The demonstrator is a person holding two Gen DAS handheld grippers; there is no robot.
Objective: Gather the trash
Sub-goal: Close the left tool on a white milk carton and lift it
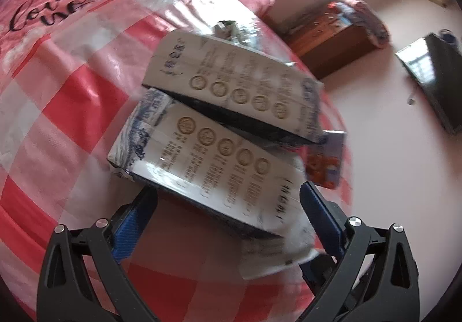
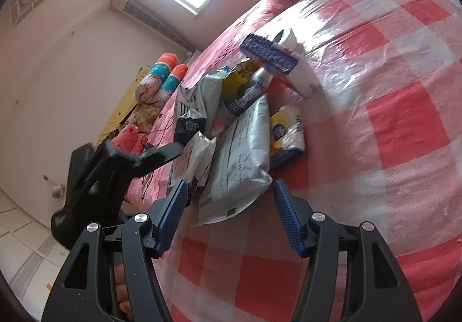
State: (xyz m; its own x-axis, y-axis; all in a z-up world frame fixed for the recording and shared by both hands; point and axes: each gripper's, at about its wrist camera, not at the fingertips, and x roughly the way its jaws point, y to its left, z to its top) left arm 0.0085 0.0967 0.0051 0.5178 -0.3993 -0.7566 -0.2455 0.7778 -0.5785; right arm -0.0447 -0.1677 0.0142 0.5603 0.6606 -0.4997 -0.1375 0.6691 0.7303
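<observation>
Two white cartons with gold medal prints lie on a red-and-white checked plastic sheet (image 1: 57, 125). The near carton (image 1: 219, 160) sits between the fingers of my left gripper (image 1: 226, 192), whose jaws stand wide; it is blurred, and I see no pad pressing it. The far carton (image 1: 236, 82) rests behind it. In the right wrist view a pile of wrappers lies on the sheet. My right gripper (image 2: 229, 187) is shut on the lower corner of a grey mailer bag (image 2: 245, 148), with a pad on each side. One of the left gripper's fingers (image 2: 164, 156) reaches into the pile from the left.
An orange packet (image 1: 326, 163) lies beside the cartons. The pile holds a blue strip box (image 2: 268, 53), a yellow wrapper (image 2: 242, 76) and a yellow-white pouch (image 2: 287, 131). Bolster pillows (image 2: 164, 73) lie further along the bed. A wooden cabinet (image 1: 332, 42) and a dark screen (image 1: 433, 73) stand near the wall.
</observation>
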